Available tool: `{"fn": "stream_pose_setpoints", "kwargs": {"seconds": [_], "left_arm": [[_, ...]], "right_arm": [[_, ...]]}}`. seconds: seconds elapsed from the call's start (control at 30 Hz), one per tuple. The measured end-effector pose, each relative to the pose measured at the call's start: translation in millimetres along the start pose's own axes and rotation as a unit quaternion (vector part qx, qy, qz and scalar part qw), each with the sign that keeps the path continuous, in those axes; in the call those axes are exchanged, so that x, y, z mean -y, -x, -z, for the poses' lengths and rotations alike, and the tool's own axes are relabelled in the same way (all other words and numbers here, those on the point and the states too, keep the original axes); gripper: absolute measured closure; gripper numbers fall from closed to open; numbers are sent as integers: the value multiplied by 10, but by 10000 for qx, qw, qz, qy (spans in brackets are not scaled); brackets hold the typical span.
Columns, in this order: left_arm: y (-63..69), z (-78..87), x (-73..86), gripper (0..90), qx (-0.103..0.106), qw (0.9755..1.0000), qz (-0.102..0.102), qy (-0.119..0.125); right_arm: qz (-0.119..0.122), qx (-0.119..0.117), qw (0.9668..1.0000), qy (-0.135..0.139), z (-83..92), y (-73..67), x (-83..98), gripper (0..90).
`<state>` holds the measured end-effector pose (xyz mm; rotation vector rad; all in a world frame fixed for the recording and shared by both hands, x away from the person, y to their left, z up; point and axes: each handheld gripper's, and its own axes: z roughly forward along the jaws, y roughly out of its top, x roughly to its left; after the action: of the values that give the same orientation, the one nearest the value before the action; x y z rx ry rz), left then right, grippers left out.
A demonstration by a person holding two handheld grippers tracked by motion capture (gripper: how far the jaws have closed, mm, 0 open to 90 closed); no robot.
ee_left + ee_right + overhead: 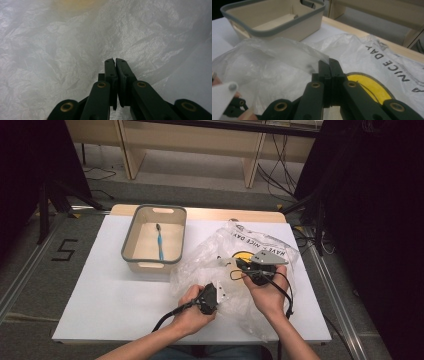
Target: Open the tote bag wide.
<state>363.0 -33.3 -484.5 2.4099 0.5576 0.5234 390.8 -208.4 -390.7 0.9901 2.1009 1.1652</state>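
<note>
High view: both grippers, left (218, 292) and right (239, 265), clamp the bag (260, 245); pull its film apart gently to avoid tearing.

Bright overhead light on the white table (100, 285), dark surrounds, soft gripper-view blur.

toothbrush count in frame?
1. A blue toothbrush lies inside the grey-rimmed bin at the table's far left. The crumpled plastic bag beside it could hide more.
</note>
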Motion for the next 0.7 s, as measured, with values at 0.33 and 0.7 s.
{"fn": "stream_pose_setpoints", "kwargs": {"seconds": [0.33, 0.7], "left_arm": [[-8, -4, 33, 866, -112, 9999, -57, 50], [-15, -4, 43, 852, -119, 9999, -57, 82]], "right_arm": [[-48, 347, 9982, 491, -5, 21, -156, 900], [-145, 325, 9966, 749, -10, 80, -258, 900]]}}
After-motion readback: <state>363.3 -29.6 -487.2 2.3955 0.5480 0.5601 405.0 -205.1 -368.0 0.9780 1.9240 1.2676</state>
